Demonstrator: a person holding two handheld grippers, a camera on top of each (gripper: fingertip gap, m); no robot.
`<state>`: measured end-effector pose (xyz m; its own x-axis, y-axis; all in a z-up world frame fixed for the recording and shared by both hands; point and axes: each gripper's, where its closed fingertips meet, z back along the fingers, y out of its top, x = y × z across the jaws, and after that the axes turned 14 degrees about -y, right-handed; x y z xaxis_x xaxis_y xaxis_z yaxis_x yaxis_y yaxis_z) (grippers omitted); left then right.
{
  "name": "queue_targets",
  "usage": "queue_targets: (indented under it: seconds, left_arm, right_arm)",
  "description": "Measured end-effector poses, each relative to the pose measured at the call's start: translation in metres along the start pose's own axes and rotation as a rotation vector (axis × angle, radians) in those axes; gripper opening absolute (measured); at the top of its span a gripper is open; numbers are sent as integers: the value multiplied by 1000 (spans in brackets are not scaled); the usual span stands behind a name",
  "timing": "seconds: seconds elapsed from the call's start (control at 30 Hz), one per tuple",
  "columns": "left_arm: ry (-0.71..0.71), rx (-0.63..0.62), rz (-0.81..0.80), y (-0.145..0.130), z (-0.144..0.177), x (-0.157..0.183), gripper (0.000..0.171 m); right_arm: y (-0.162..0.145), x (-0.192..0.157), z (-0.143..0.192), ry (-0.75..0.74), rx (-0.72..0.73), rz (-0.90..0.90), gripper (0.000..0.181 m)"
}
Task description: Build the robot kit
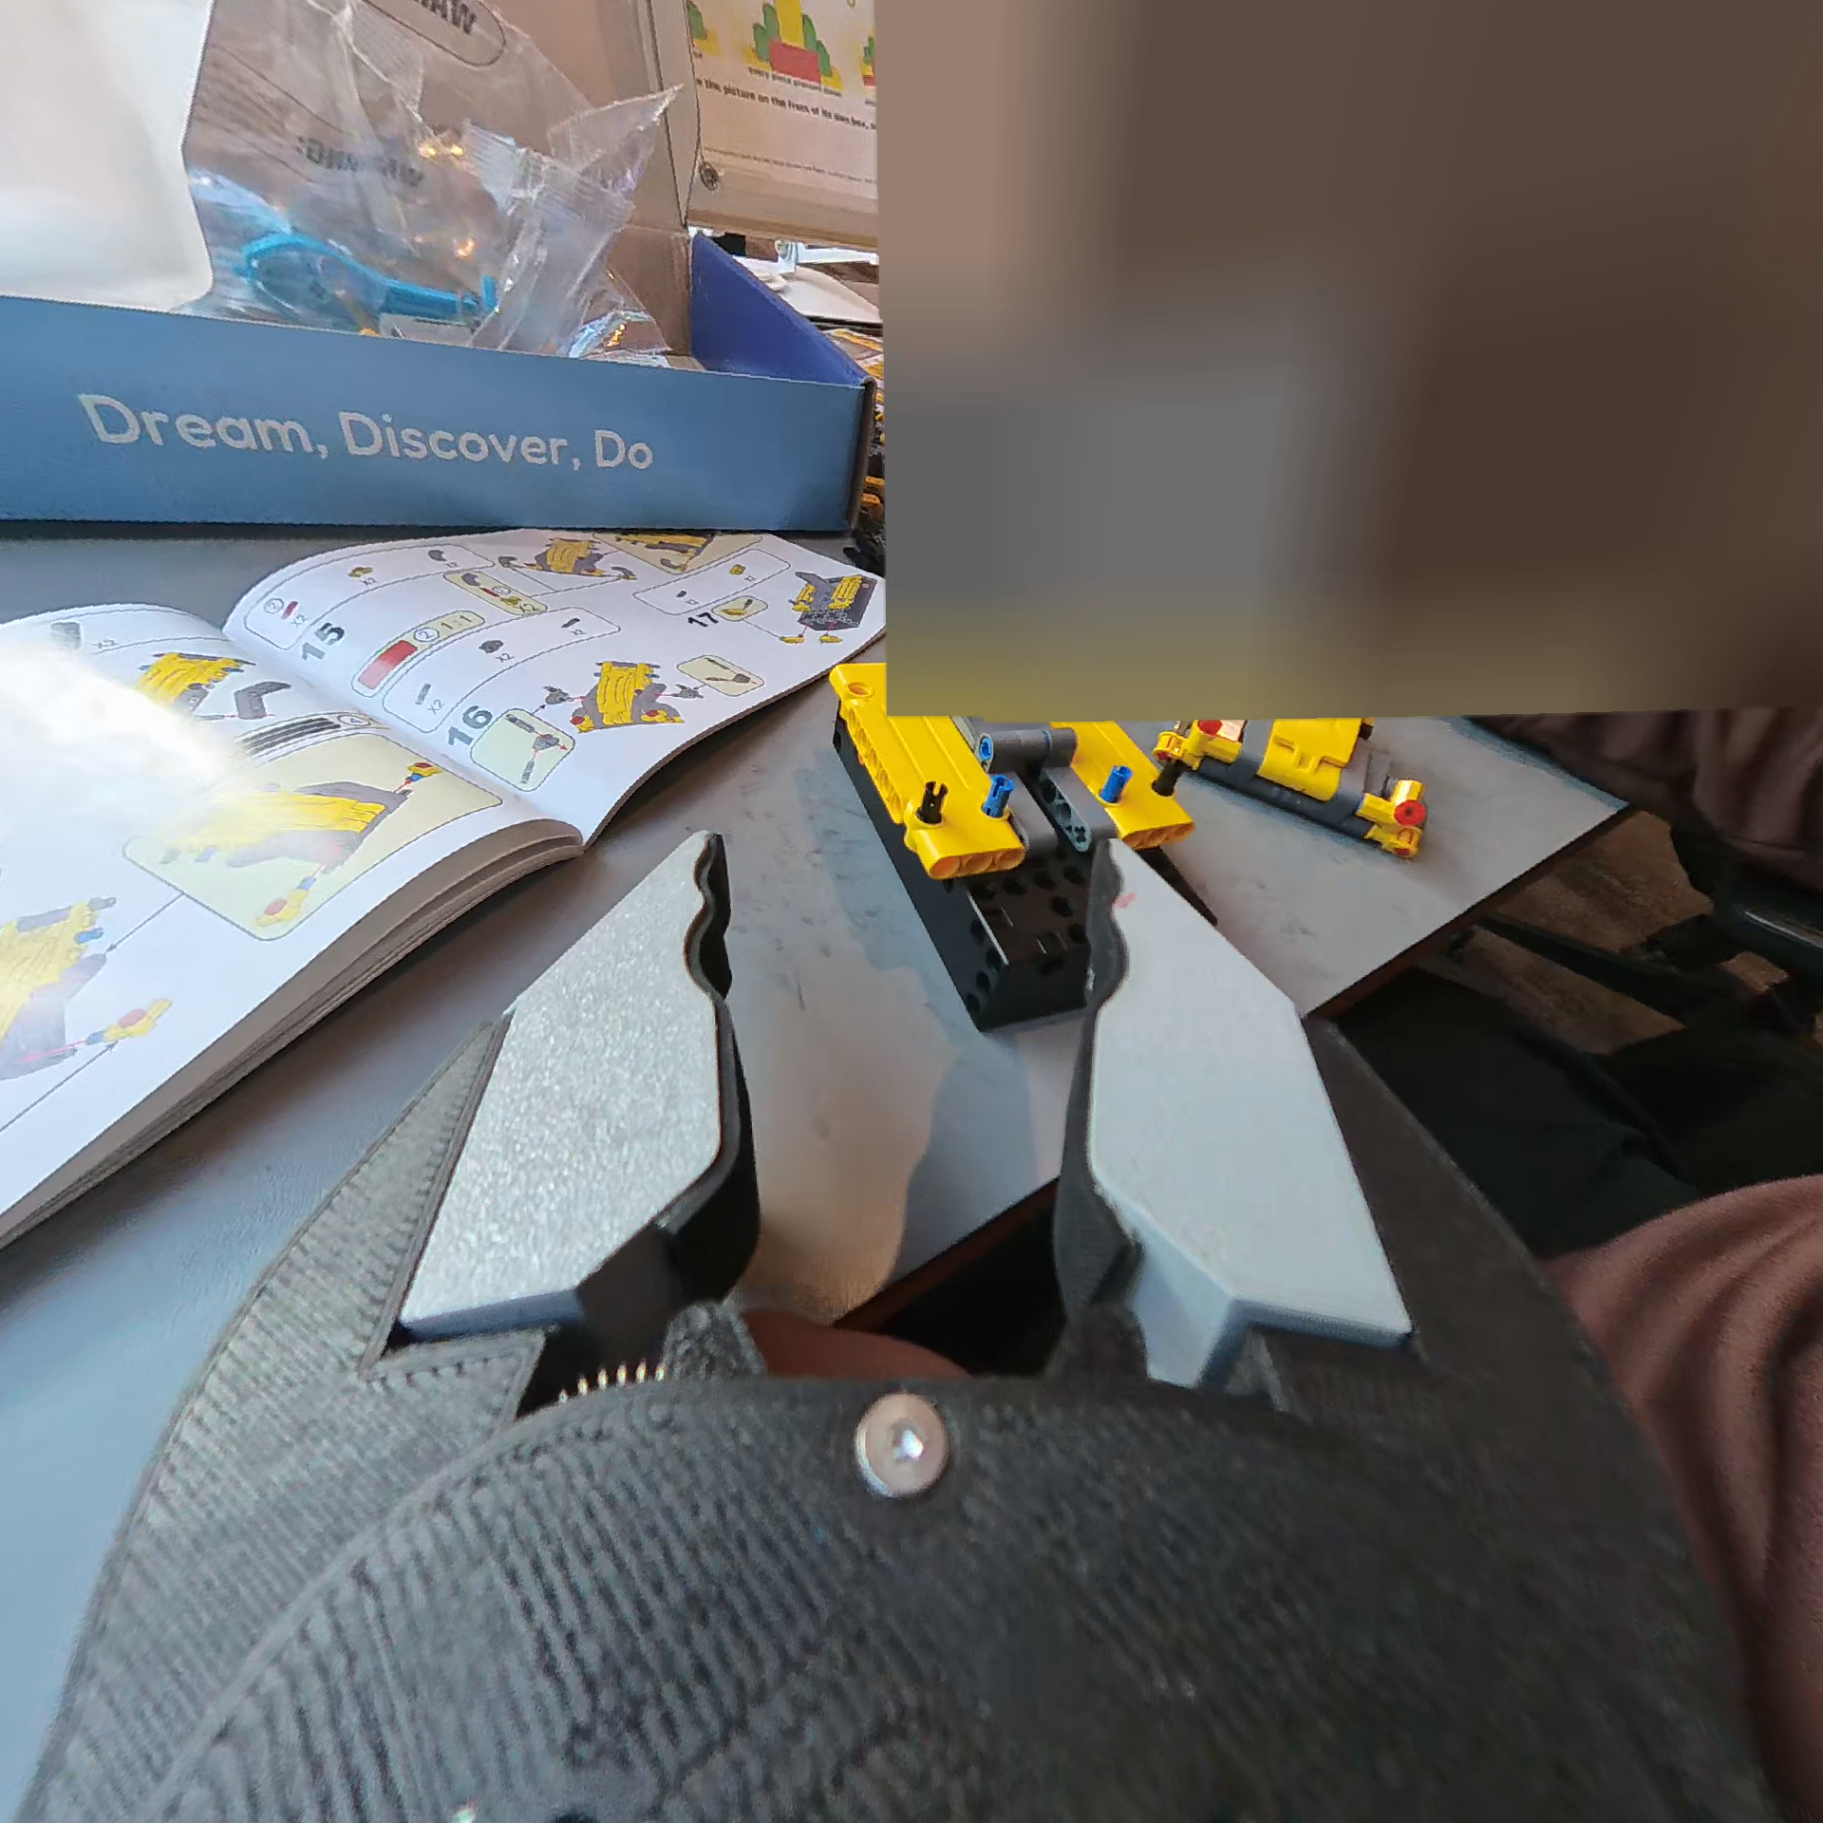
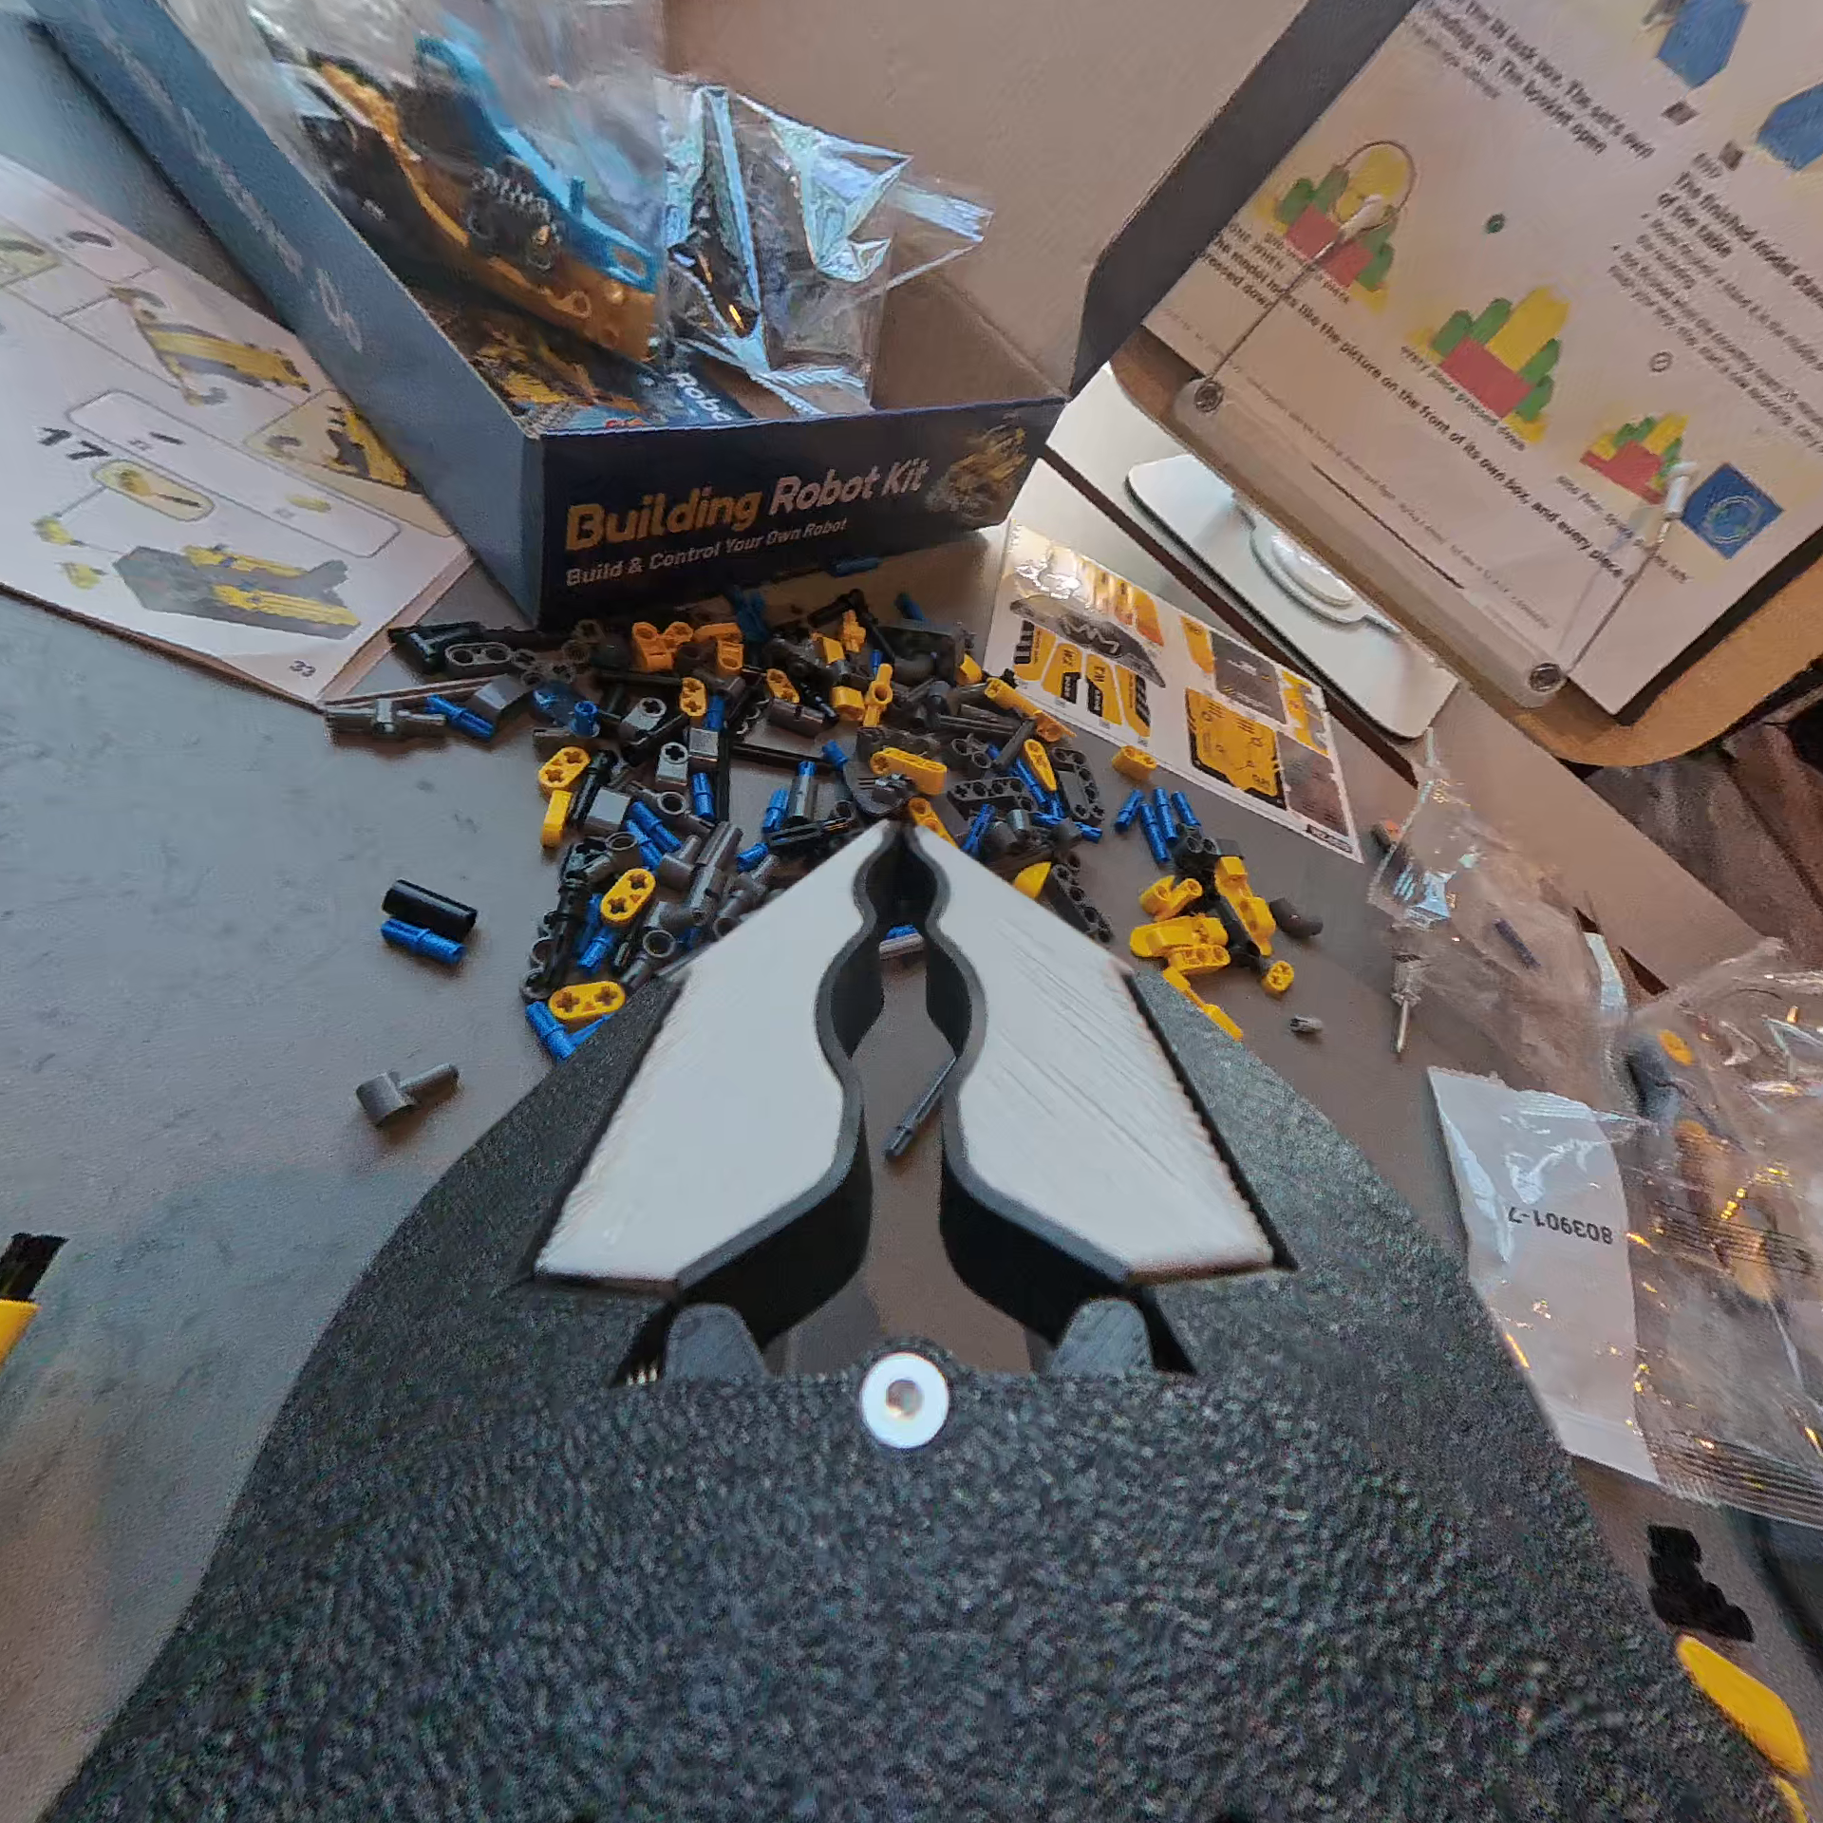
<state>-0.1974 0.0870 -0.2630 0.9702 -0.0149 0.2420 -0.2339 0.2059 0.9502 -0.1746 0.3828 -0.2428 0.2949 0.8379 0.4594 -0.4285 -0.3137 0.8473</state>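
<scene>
Near the tabletop's (image 1: 1282, 908) right edge, two yellow-and-black assemblies are seen: the nearer assembly (image 1: 996, 848) lies lengthwise away from the left gripper (image 1: 912, 888), whose jaws are spread, one finger apparently touching it. One open booklet (image 1: 296, 789) and one blue box (image 2: 612, 493) are present. The right gripper (image 2: 900, 838) is angled down over the loose parts pile (image 2: 789, 769), tips pressed together, a thin black pin (image 2: 922, 1110) pinched farther back.

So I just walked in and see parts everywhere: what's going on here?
A person holds two grippers over a grey table. The left gripper is open, and one of its fingers is right beside the black base of a yellow and black brick assembly, with an open instruction booklet to its left. The right gripper is shut over a pile of loose building pieces, a thin black pin caught between its fingers, in front of the kit box.
</scene>
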Motion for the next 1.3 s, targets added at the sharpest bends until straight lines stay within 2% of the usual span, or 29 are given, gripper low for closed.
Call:
queue_targets:
  seconds: [0.17,0.33,0.63,0.87,0.97,1.07,1.2,1.3]
  left_arm:
    - [-3,2,3,1,-1,0,71]
    - [6,-2,-11,0,-2,-1,70]
    - [39,1,-24,1,-3,-6,68]
    - [52,-2,-40,1,-5,-6,68]
    - [92,30,-46,8,-1,-14,62]
    - [80,65,-3,14,1,-17,58]
    - [80,38,-8,9,-2,-15,61]
    - [71,34,-28,9,-3,-11,61]
  right_arm:
    - [-4,-1,-2,29,-8,-43,0]
    - [1,14,2,-11,24,-120,7]
    - [1,29,9,-26,13,-241,3]
    - [-2,21,6,8,-5,-233,4]
    - [-4,18,5,26,-16,-239,7]
    - [4,-4,9,149,-22,-247,12]
    - [30,-72,15,444,-63,-194,14]
    - [42,-105,-1,517,-112,-100,13]
